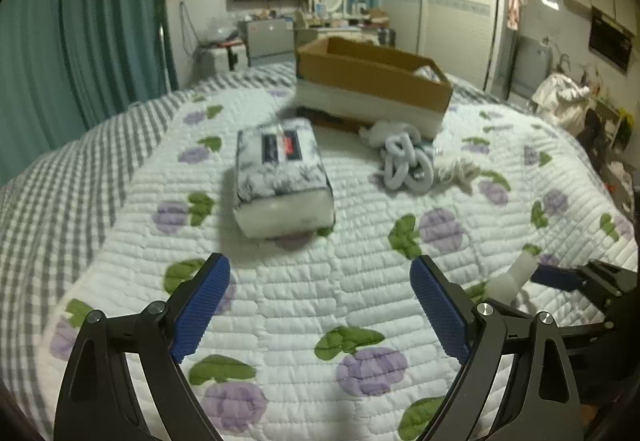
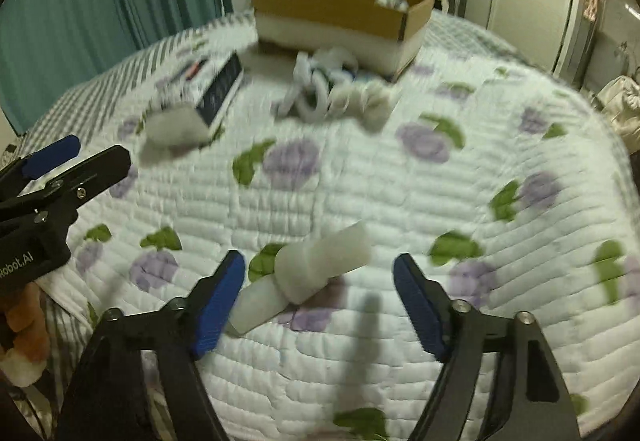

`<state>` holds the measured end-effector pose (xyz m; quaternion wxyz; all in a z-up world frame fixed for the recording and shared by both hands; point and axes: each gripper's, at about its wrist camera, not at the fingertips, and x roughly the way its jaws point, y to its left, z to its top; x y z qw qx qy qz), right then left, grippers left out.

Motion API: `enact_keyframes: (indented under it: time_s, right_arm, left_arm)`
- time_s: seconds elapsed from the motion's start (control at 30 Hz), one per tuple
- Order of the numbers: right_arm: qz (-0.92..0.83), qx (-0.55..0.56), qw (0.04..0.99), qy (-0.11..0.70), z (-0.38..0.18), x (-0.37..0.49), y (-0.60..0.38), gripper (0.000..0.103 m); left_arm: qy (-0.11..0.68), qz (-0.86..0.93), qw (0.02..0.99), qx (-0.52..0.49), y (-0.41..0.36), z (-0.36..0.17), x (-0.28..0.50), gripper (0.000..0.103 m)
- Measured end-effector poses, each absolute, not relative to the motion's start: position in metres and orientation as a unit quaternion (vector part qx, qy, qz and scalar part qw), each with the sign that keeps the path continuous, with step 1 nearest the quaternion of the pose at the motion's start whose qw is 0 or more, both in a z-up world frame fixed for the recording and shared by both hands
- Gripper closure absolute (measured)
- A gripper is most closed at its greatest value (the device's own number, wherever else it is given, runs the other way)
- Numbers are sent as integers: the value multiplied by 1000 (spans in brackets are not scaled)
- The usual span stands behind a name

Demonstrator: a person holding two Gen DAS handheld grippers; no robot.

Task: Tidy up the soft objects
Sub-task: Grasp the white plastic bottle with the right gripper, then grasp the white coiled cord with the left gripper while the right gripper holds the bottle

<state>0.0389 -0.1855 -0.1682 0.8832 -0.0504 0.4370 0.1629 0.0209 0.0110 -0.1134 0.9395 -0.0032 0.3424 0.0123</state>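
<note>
White rolled cloth (image 2: 320, 265) lies on the bed quilt (image 2: 400, 201), between the jaws of the right gripper (image 2: 318, 299), spread wide. Left gripper (image 1: 320, 305) open, empty. Risk: a shallow pinch snags quilt or unrolls it.

left gripper (image 1: 320, 281) spread wide above the quilt (image 1: 304, 305) — tissue pack (image 1: 282, 177) ahead, cardboard box (image 1: 372, 77) beyond it.
</note>
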Motion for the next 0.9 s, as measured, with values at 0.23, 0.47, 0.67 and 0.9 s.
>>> enact_keyframes:
  time_s: [0.23, 0.47, 0.67, 0.9]
  right_arm:
    - [162, -41, 888, 428, -176, 46, -182, 71]
    - [180, -29, 898, 400, -153, 47, -194, 78]
    - [198, -50, 905, 375, -98, 81, -210, 78]
    - [207, -138, 905, 345, -60, 136, -210, 78]
  left_arm:
    - [347, -2, 938, 7, 1, -120, 22, 10]
    - [346, -16, 938, 15, -17, -111, 26, 11]
    - [341, -25, 939, 35, -43, -97, 47, 11]
    - [333, -24, 943, 19, -52, -84, 96, 18]
